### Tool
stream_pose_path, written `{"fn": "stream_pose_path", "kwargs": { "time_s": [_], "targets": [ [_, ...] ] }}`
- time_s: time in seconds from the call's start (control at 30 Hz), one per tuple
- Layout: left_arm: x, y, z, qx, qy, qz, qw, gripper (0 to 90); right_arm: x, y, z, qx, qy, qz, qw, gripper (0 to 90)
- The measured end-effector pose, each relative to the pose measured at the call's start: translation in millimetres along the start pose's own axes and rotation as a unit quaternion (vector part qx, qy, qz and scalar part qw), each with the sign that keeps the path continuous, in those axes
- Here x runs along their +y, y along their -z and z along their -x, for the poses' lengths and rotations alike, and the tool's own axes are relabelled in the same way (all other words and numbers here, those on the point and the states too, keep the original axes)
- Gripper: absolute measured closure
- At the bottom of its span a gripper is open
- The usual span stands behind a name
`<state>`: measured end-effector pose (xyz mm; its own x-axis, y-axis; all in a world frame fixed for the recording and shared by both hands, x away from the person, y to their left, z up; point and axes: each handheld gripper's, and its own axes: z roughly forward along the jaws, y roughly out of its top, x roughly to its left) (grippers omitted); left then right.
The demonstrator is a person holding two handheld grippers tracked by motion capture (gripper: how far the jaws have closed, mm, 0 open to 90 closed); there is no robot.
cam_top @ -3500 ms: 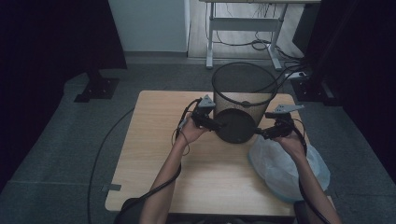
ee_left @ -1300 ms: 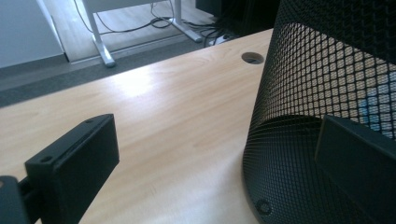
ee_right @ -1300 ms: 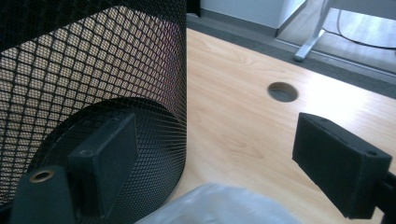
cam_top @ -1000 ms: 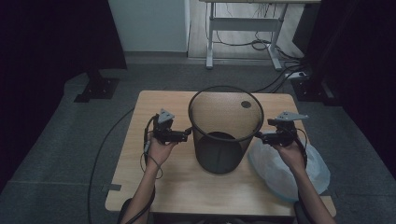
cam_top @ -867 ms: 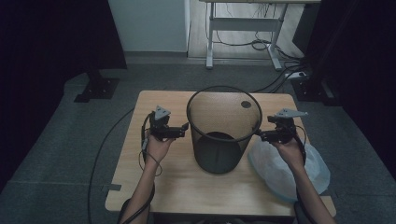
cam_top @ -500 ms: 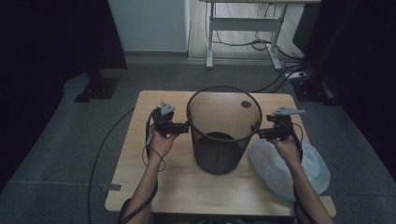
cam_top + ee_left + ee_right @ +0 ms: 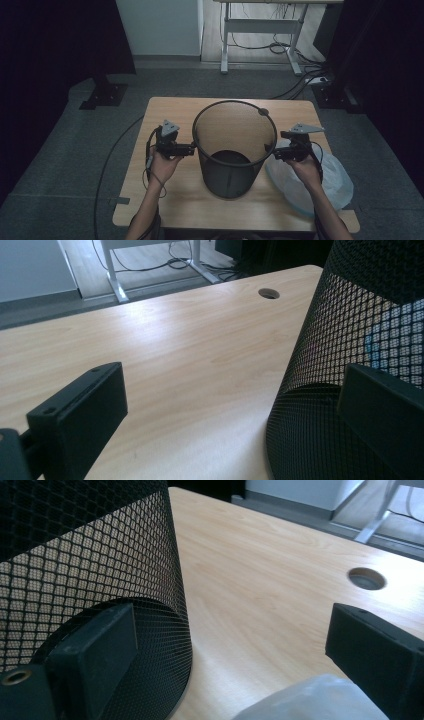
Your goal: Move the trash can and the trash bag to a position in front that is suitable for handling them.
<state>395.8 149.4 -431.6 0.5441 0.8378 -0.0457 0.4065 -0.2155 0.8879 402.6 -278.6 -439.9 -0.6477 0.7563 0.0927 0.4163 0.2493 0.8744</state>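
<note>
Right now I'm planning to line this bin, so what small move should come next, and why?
Probably turn the right gripper to the plastic bag beside it. The mesh bin stands upright on the table, and both grippers, the left gripper too, sit open at its rim gripping nothing, so the bag looks like the next thing to pick up.

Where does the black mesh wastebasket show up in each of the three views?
High view: the mesh wastebasket stands upright mid-table, between the two hand-held grippers.
Left gripper view: its mesh wall fills the right side.
Right gripper view: its wall fills the left side.
Shared landmark: the round cable hole in the tabletop.
</note>
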Motion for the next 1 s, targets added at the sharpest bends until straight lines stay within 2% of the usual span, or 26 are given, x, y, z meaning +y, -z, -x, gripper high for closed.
{"fn": "stream_pose_path", "kwargs": {
  "time_s": [0.33,0.47,0.63,0.83,1.0],
  "targets": [
    [-26.9,46.3,5.0,0.003,0.001,0.012,0.9999,0.0,-6.8,5.5,-37.3,0.024,0.017,0.003,0.9995,5.6],
    [-35.8,60.8,7.5,0.004,0.005,0.016,0.9999,0.0,-9.3,8.3,-50.1,0.026,0.022,0.000,0.9994,5.2],
    [-46.2,77.3,9.1,0.000,0.006,0.017,0.9998,0.0,-13.0,10.0,-62.3,0.040,0.024,-0.004,0.9989,1.8],
    [-54.3,91.3,12.9,0.001,-0.001,0.019,0.9998,0.0,-15.0,13.1,-73.9,0.046,0.030,-0.009,0.9985,1.5],
    [-56.2,90.0,10.5,-0.007,0.002,0.025,0.9997,0.0,-14.7,12.8,-73.5,0.052,0.026,-0.011,0.9982,0.5]
  ]
}}
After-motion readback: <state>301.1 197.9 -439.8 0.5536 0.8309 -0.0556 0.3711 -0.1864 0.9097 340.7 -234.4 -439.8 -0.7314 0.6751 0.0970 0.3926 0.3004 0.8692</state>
